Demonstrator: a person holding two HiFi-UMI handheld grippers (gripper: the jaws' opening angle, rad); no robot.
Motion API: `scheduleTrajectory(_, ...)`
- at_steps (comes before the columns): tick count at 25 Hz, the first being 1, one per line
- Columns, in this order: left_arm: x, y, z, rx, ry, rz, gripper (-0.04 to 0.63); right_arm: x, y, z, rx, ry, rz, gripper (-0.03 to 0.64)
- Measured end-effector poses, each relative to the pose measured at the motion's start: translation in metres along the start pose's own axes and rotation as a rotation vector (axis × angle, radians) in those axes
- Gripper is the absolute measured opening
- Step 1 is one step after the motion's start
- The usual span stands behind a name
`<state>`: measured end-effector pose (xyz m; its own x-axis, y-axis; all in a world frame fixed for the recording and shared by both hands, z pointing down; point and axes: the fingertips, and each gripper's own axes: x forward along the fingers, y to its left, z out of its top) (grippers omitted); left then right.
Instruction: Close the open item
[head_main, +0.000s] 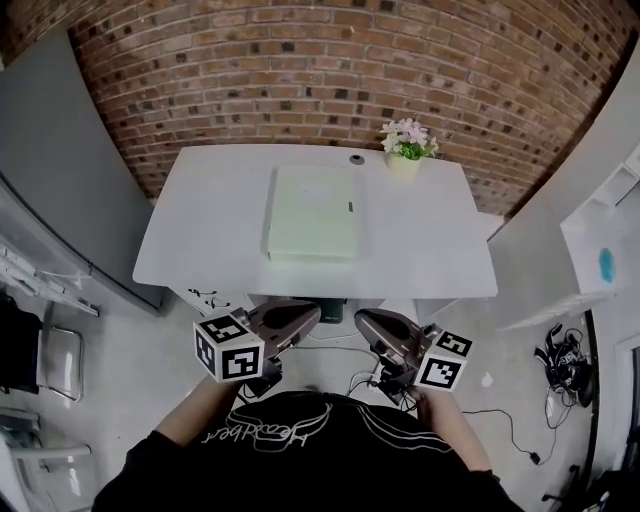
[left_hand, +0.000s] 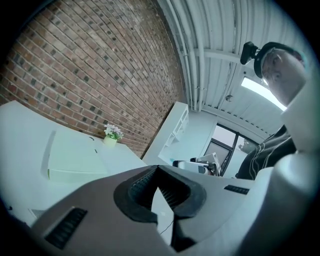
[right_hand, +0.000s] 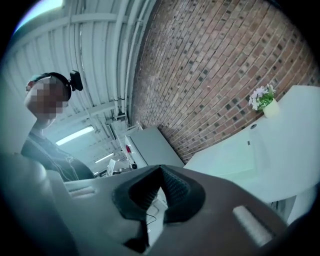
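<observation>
Left gripper (head_main: 303, 316) and right gripper (head_main: 370, 322): each pair of jaws meets at the tips, nothing between them. Pale green case (head_main: 312, 212) lies flat, lid down, on white table (head_main: 425, 240), well ahead of both jaws, untouched.

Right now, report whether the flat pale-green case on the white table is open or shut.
Shut: the pale-green case lies flat, lid fully down.

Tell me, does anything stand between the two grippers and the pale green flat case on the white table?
Nothing visible does. Only bare white table lies between the pale green flat case and the left gripper and right gripper, both held off its near edge. The small flower pot stands beyond the case.
</observation>
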<state>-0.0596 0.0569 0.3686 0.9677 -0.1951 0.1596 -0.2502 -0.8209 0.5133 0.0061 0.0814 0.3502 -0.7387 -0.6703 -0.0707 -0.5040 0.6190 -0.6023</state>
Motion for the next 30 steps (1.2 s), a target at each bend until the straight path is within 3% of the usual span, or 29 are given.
scheduleTrajectory(6,0.034,-0.046,-0.022,-0.056,-0.006,-0.021,0.002,-0.052,0.011,-0.009,-0.004,0.027,0.001,0.003)
scheduleTrajectory(14,0.061,-0.099,-0.045,-0.016,-0.029,-0.006,0.002,-0.110,0.020,-0.011,-0.012,0.021,0.030,0.003)
scheduleTrajectory(21,0.065,-0.120,-0.049,0.016,-0.032,0.016,0.002,-0.122,0.033,-0.013,-0.024,0.027,0.083,0.003)
scheduleTrajectory(30,0.072,-0.129,-0.054,0.034,-0.011,0.024,0.002,-0.134,0.032,-0.011,-0.017,0.007,0.085,0.003)
